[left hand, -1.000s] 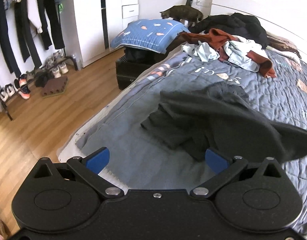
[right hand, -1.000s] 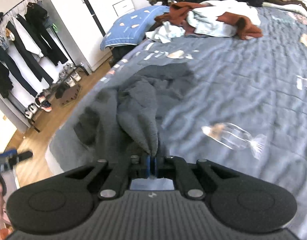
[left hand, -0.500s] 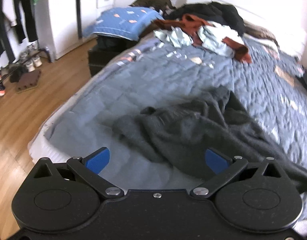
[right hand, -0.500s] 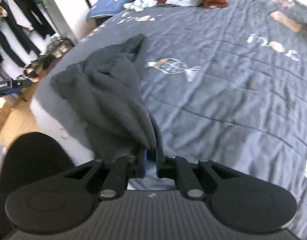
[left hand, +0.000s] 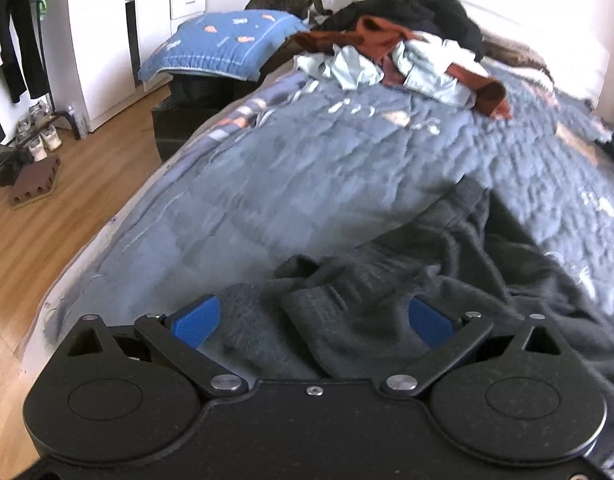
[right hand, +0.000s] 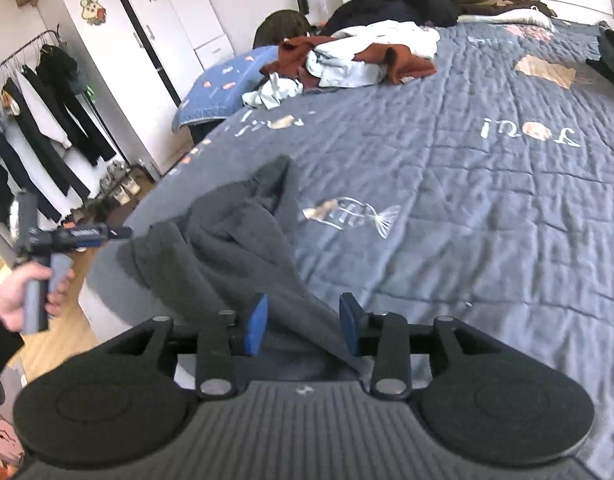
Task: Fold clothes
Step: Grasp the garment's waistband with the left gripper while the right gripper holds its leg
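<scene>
A heap of rust-red, pale blue and black clothes (left hand: 403, 52) sits at the far end of the blue-grey quilted bed (left hand: 307, 168), with a blue patterned pillow (left hand: 223, 46) on a black box to the far left and a dark cat (right hand: 283, 26) behind it. Nothing blocks my reach. The crumpled dark grey fleece garment (right hand: 235, 248) lies at the near left edge of the bed. My left tongs (left hand: 313, 320) stand wide, their blue pads either side of a fold of the fleece, not closed on it. My right tongs (right hand: 303, 324) are partly parted, the cloth running loose between them. Half a second ago the right pair was pinched tight on that fabric; the left has dropped closer over the garment.
</scene>
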Tool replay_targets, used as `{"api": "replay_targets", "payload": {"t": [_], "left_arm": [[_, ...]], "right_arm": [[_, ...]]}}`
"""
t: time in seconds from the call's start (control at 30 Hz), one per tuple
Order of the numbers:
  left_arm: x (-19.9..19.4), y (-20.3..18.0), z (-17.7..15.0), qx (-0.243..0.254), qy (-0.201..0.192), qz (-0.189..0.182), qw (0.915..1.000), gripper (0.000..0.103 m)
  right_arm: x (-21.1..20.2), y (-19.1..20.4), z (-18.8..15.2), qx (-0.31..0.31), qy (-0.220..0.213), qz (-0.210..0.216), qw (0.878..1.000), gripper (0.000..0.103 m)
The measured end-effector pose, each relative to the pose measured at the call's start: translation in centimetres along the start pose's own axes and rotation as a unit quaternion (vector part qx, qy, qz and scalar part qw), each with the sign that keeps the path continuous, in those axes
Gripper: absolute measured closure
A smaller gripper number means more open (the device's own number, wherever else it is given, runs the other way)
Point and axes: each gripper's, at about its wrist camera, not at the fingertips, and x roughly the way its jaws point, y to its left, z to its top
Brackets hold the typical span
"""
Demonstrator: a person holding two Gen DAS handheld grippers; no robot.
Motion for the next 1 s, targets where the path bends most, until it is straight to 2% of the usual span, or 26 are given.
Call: {"api": "replay_targets", "payload": {"t": [0.07,0.17,0.23,0.3,0.33,0.37,0.43,0.5,0.8,0.9,1.0], "left_arm": [[0.8,0.2,-0.2,-0.002,0.01,0.002,0.9999,0.003],[1.9,0.3,-0.4,-0.019,0.023,-0.015,0.9995,0.012],[2.5,0.1,-0.7,-0.02,0.032,-0.031,0.9988,0.032],[3.2,-0.1,-0.8,-0.018,0.042,-0.038,0.9982,0.042],[3.4,0.0,-0.9,-0.018,0.046,-0.038,0.9981,0.053],[3.5,0.0,-0.9,-0.02,0.046,-0.04,0.9979,0.06],[3.1,0.5,-0.7,-0.033,0.041,-0.049,0.9974,0.092],[2.1,1.3,-0.4,-0.05,0.03,-0.065,0.9962,0.093],[-5.3,3.2,0.6,0.002,-0.019,-0.116,0.9931,0.095],[-7.4,3.6,0.8,0.02,-0.031,-0.129,0.991,0.095],[-7.2,3.2,0.1,0.043,-0.019,-0.118,0.9919,0.095]], "right_arm": [[0.7,0.3,0.3,0.001,-0.005,0.007,1.0,0.063],[1.8,0.8,0.8,0.004,-0.006,0.011,1.0,0.062],[2.5,1.2,1.3,0.005,-0.007,0.015,1.0,0.061],[3.2,1.6,1.7,0.005,-0.008,0.017,1.0,0.06],[3.5,1.8,2.0,0.006,-0.009,0.018,1.0,0.06],[3.8,1.9,2.2,0.008,-0.009,0.021,1.0,0.06],[4.5,2.2,2.6,0.012,-0.009,0.026,1.0,0.06],[4.9,2.5,2.8,0.014,-0.009,0.032,0.999,0.06],[6.6,3.6,4.2,-0.008,-0.006,0.042,0.999,0.06],[8.1,3.7,5.9,-0.04,0.0,0.041,0.998,0.055],[11.0,4.0,8.8,-0.085,0.015,0.045,0.995,0.048]]}}
